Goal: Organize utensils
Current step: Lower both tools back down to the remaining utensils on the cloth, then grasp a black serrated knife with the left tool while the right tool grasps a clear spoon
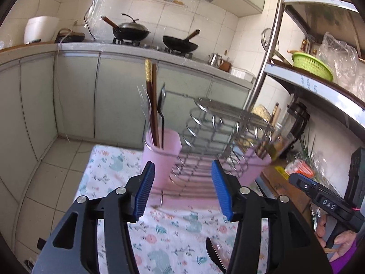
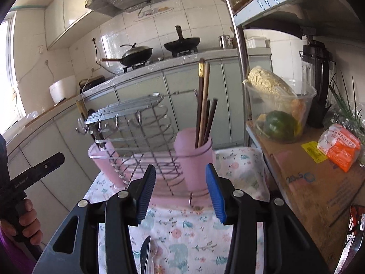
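Floral cloth under wire rack, matte pink cups.

Pink cup, brown chopsticks, one gold-tipped; white cloth with pastel flowers and leaves; silver rack; blue-padded black tongs; green basket.

A wire metal dish rack on a pink plastic tray is set on a floral cloth. Dark wooden chopsticks are stood upright in its pink plastic cup. A black knife is laid flat on the cloth.
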Available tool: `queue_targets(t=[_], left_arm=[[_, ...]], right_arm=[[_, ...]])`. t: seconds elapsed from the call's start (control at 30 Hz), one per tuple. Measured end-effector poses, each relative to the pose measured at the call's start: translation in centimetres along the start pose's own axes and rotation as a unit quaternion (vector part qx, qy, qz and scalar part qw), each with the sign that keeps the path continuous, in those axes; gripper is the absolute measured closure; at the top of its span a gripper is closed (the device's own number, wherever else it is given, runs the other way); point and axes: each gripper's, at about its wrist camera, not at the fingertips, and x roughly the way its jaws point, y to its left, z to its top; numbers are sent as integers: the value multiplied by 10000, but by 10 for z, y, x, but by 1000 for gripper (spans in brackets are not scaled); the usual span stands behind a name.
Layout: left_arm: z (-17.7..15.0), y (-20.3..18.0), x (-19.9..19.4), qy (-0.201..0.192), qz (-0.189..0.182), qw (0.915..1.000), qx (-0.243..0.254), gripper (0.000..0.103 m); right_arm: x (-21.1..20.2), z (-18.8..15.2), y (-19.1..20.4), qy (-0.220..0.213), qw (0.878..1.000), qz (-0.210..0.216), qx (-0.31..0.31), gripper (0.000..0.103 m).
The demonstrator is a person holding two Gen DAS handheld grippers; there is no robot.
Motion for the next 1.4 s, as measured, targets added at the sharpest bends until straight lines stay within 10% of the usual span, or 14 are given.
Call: queue_targets(t=[0.33, 0.7, 1.4], left_arm=[[-51, -20, 19, 1226, -273, 9921, 57, 51], [-98, -29, 86, 3136, -361, 9464, -690, 65], [-120, -38, 133, 3662, -81, 9280, -681, 87]], right_arm=[[1, -42, -3, 675, 9961, 368, 424, 58], [0, -66, -13, 1051, 9904, 476, 755, 58], [16, -79, -31, 1334, 9837, 538, 1078, 58]])
